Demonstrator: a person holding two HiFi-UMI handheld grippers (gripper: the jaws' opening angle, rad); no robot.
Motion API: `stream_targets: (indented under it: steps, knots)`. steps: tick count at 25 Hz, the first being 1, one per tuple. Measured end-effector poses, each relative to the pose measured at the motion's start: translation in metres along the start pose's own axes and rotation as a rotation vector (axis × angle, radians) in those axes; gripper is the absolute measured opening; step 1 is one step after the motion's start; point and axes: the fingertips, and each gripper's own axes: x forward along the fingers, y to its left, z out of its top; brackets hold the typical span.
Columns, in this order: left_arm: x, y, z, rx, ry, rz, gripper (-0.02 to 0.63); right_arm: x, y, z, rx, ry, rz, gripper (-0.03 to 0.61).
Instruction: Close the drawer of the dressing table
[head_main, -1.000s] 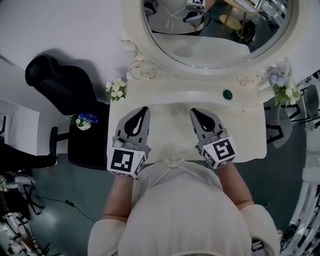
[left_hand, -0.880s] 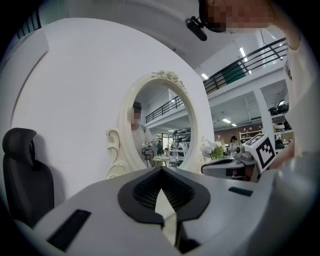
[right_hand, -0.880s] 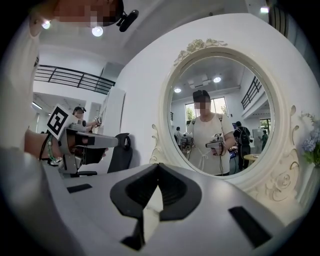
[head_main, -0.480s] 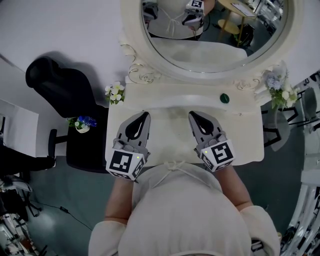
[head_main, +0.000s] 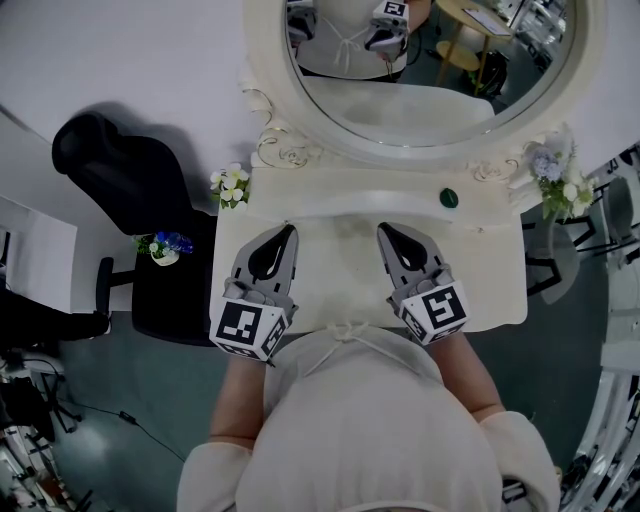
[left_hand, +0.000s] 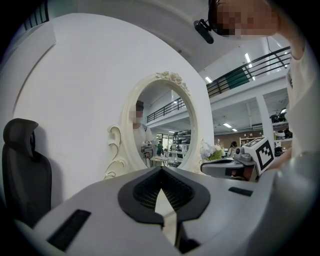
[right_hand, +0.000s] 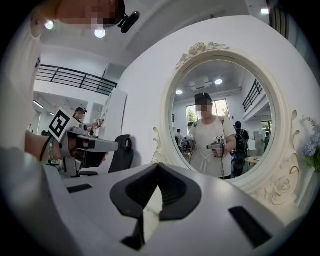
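Grey fingers (head_main: 247, 264) of left gripper (head_main: 291, 229) and right gripper (head_main: 382, 228) together, empty.

Head view looks steeply down on the dressing table (head_main: 495, 275); the 2 gripper views face its mirror (head_main: 430, 100).

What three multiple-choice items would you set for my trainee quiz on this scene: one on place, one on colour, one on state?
1. Where is the small green object?
A) on the dressing table, right rear, near the mirror
B) on a shelf
C) on a plate

2. What colour is the chair?
A) white
B) black
C) red

3. How do the jaws of the left gripper stand?
A) wide apart
B) shut on a flower
C) shut, empty

Key:
1 A, the head view shows it on the table top by the mirror's base.
2 B, it shows black in the head view.
3 C, the left gripper view shows the tips together with nothing between.
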Motion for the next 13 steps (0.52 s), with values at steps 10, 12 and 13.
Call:
stream_targets:
  steps: [10, 12, 13]
  knots:
    - [0.0043, 0.0043, -0.0042, 0.001, 0.017, 0.006, 0.018, 0.0052, -0.0007, -0.004, -0.019, 0.023, -0.012, 0.0]
    - [0.005, 0.0051, -0.0057, -0.001, 0.019, 0.006, 0.018, 0.0061, -0.0009, -0.0033, -0.016, 0.019, -0.009, 0.0]
    - [0.0052, 0.0055, -0.0066, -0.002, 0.021, 0.005, 0.018, 0.0066, -0.001, -0.0029, -0.014, 0.017, -0.008, 0.0]
